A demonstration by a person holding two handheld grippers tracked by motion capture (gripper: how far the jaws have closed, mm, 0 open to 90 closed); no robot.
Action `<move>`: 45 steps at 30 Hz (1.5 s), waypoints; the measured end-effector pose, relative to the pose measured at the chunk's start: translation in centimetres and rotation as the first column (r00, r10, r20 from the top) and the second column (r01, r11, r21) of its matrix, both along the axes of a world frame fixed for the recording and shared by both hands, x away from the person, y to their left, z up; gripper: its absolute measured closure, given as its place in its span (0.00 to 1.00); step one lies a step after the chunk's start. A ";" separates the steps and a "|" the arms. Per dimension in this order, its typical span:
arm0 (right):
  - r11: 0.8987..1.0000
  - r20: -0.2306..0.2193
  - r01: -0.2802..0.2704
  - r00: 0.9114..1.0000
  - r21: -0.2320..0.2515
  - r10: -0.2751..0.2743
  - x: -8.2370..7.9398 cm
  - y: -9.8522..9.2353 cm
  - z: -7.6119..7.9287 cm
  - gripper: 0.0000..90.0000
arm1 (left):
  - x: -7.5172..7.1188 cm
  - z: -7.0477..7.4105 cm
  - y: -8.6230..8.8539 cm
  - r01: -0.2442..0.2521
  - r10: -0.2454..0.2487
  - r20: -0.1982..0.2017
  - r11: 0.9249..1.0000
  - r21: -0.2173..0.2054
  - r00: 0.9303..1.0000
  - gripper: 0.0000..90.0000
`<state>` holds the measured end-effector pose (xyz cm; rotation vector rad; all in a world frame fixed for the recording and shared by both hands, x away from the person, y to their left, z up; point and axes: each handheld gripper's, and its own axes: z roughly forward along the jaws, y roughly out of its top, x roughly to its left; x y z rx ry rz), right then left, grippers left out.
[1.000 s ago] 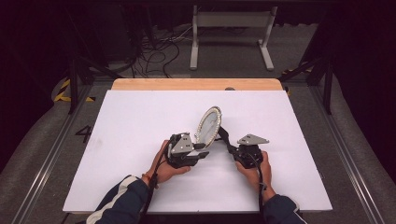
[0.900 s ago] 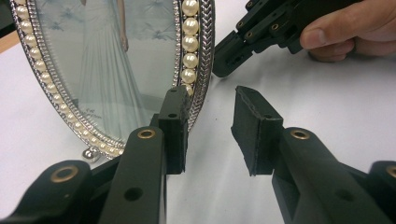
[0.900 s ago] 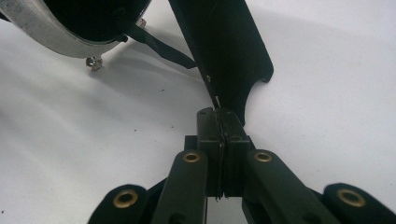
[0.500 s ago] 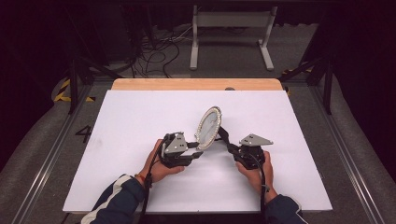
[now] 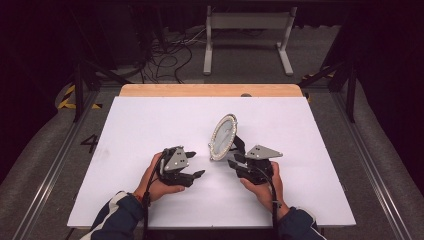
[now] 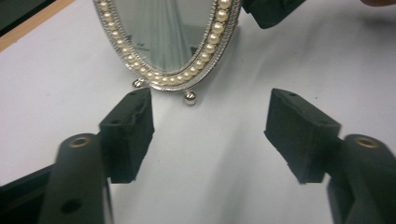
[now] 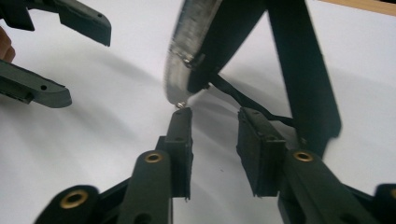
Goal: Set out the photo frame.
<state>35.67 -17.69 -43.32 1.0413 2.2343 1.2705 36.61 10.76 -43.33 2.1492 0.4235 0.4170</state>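
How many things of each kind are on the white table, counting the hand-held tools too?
Oval mirror with pearl rim, standing on its black prop: 1
Hand-held grippers: 2, left gripper and right gripper, both with open fingers and nothing between them
Total: 3

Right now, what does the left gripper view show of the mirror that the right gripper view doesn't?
The left gripper view shows the mirror's glass front, its pearl border and two ball feet. The right gripper view shows the black back stand and a strap joining it to the frame. Both share the white table cover and open jaws with nothing between them.
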 end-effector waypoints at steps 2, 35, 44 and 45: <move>1.000 0.002 -0.007 1.000 0.002 0.007 0.2 0.3 0.0 0.67 | -0.2 -0.1 0.4 -0.033 0.033 -0.001 0.999 0.004 0.999 0.26; 0.993 -0.032 0.038 0.999 0.107 -0.035 3.1 3.3 -0.9 0.66 | -5.2 -1.4 6.5 -0.203 0.204 -0.036 0.978 0.044 0.978 0.15; 0.995 -0.044 0.022 0.999 0.097 -0.018 2.3 1.9 -0.6 0.76 | -4.4 -1.5 5.2 -0.169 0.171 -0.036 0.984 0.056 0.985 0.15; 0.994 -0.050 0.024 0.999 0.104 -0.019 2.1 1.6 -0.6 0.77 | -4.3 -1.4 5.1 -0.165 0.167 -0.036 0.985 0.054 0.985 0.15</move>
